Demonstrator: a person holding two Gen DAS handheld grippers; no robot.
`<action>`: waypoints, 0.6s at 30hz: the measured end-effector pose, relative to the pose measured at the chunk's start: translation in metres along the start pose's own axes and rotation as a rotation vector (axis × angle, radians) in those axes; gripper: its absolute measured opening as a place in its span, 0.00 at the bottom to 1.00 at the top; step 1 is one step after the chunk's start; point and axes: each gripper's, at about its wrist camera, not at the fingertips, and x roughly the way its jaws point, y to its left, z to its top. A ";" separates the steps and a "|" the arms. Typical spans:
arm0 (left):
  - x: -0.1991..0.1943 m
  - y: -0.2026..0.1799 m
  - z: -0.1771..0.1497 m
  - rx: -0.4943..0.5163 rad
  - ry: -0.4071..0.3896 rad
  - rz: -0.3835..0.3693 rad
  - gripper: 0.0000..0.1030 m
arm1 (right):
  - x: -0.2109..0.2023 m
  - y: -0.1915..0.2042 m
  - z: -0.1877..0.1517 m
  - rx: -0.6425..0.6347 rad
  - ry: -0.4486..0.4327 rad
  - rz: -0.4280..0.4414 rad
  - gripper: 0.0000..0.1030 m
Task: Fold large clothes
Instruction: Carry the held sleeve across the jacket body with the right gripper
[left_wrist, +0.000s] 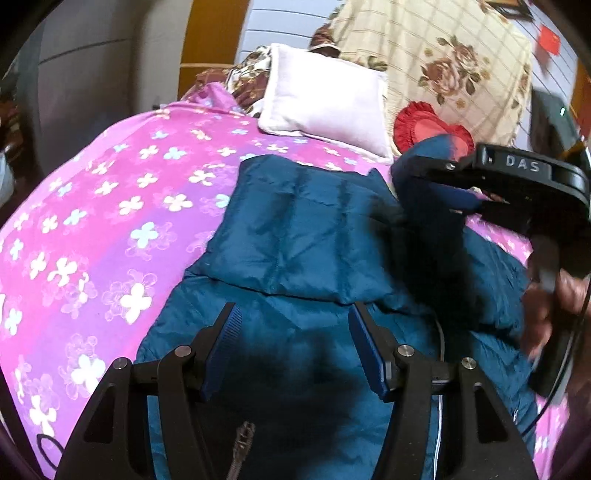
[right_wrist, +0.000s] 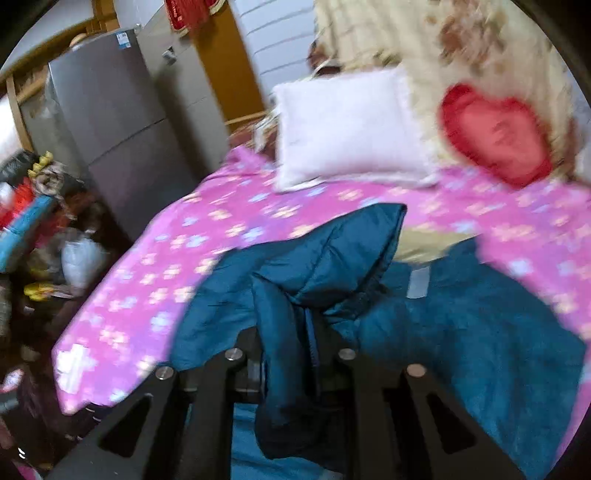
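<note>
**Teal jacket half-folded on the bed**

While the teal quilted puffer jacket (left_wrist: 303, 236) lies spread across the pink flower-printed bedsheet (left_wrist: 110, 206), the left gripper (left_wrist: 293, 347) hangs above its lower part with jaws parted and nothing between them. To its right, the right gripper (left_wrist: 436, 188) pinches a fold of the jacket's sleeve, lifted off the bed; in its own view, blurred, the teal fabric bunches between the fingers. A pale pink square pillow (left_wrist: 325, 103) and a red heart-shaped cushion (left_wrist: 424, 127) sit beyond the jacket, against a cream floral blanket (left_wrist: 443, 62).
</note>
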 end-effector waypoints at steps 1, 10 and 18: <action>0.001 0.003 0.001 -0.010 0.001 -0.004 0.41 | 0.012 0.001 -0.003 0.045 0.026 0.077 0.49; 0.007 0.007 0.003 -0.063 0.002 -0.057 0.41 | -0.011 -0.007 -0.022 0.043 -0.006 0.099 0.59; 0.017 -0.019 0.016 -0.055 0.012 -0.160 0.41 | -0.077 -0.069 -0.062 0.062 -0.003 -0.030 0.67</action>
